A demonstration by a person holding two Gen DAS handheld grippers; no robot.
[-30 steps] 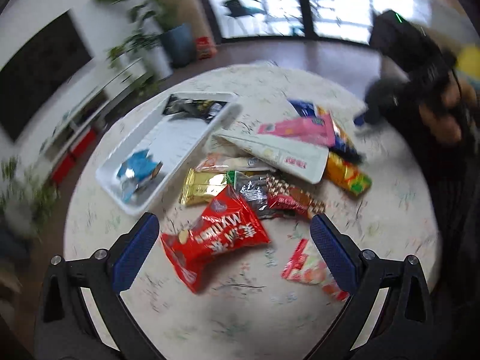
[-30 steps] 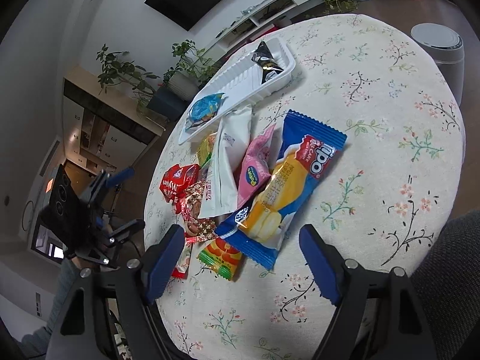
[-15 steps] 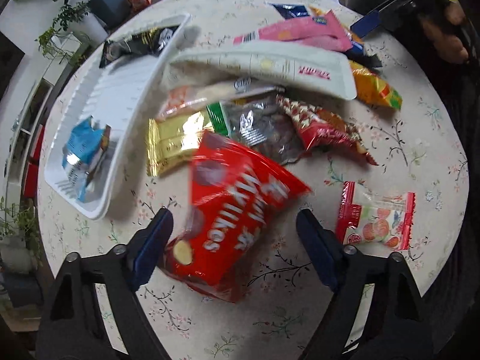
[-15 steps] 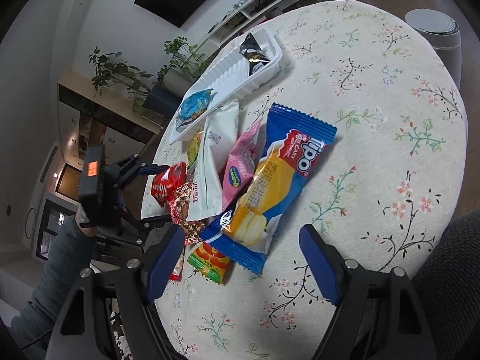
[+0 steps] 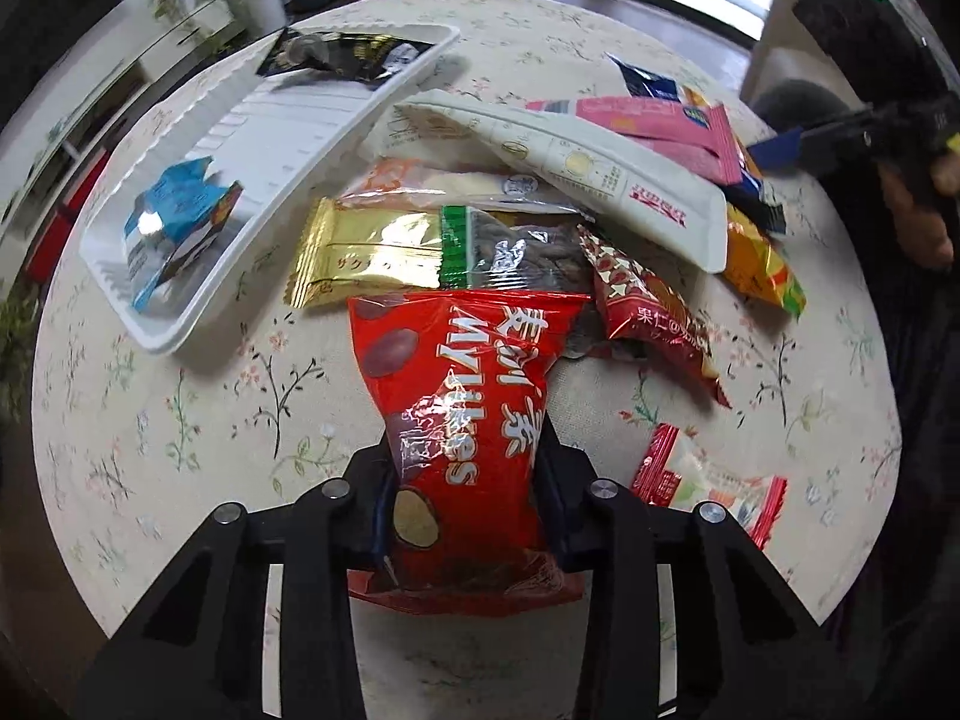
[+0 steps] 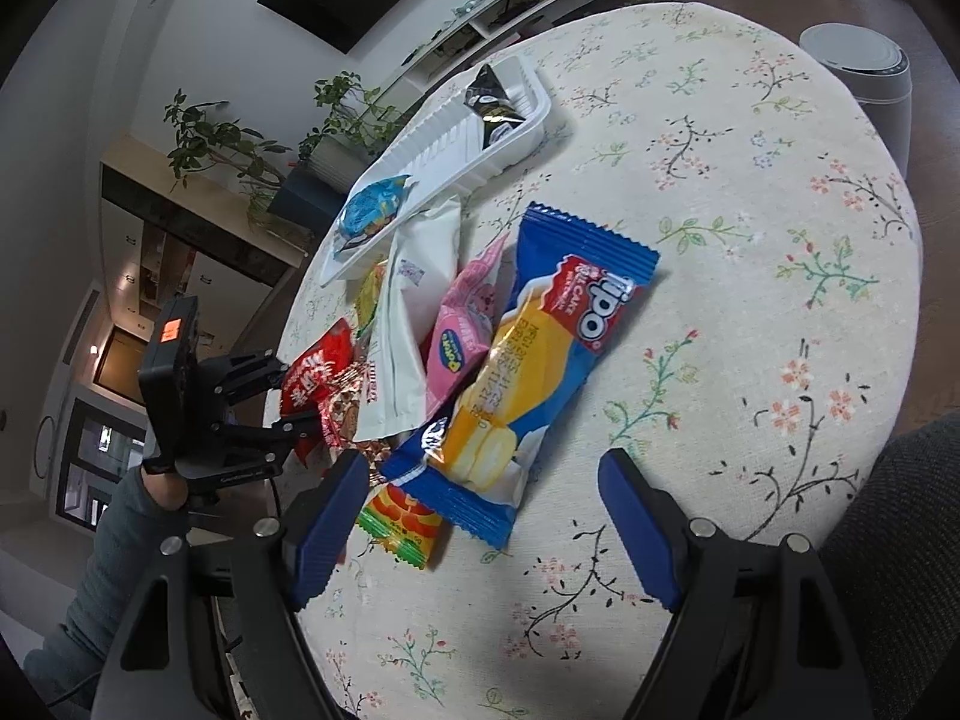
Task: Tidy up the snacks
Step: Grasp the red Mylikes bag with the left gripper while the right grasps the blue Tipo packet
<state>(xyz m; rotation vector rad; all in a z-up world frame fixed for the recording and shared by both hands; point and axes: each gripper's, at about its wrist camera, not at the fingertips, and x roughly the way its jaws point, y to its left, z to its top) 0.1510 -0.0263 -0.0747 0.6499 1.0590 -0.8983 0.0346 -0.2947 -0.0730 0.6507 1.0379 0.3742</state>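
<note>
My left gripper is shut on the red Mylikes bag, pinching its near end; the bag's far end lies against the snack pile. The same gripper and red bag show at the table's left edge in the right wrist view. A white tray holds a blue packet and a black packet. My right gripper is open and empty, just short of the blue and yellow Tipo cake pack.
The pile holds a gold bar, a white pack, a pink pack, an orange packet, a dark red packet and a small red-and-white sweet. A white bin stands beyond the round floral table.
My left gripper moved onto the red Mylikes bag and shut on it; a second ago it was open. My right gripper stayed open, nearly still.
</note>
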